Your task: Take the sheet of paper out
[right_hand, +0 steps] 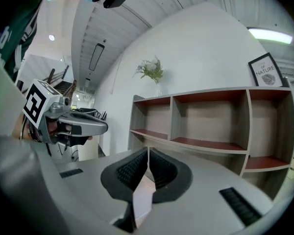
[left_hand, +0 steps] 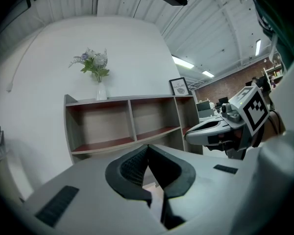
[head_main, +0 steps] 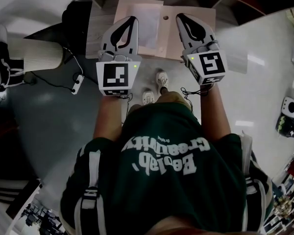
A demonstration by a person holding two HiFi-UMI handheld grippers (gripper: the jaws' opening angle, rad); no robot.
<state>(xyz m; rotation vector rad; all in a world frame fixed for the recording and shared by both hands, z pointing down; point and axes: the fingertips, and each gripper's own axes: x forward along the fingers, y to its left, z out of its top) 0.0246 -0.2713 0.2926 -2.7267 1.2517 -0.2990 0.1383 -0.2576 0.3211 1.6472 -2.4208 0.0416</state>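
Held at left over the pale wooden tabletop (head_main: 94, 39): white left gripper (head_main: 131, 21), tongs pressed together on nothing. Flat on the table between both tools: the white sheet of paper (head_main: 150, 29). At right: white right gripper (head_main: 180, 16), likewise closed and empty. Best opened wide, then pinched on a free paper edge. Open floor either side, grey-and-red shelving (left_hand: 122, 126) close ahead.

Gripper views: low, almost level, riding the left gripper (left_hand: 148, 148) and right gripper (right_hand: 148, 151), side by side, facing the shelf unit (left_hand: 103, 124) from close by. Shared by both: its compartments, the vase of flowers (left_hand: 95, 67) on top, the framed picture (left_hand: 179, 86). Head view: high above the person before that shelf unit, aimed steeply down.
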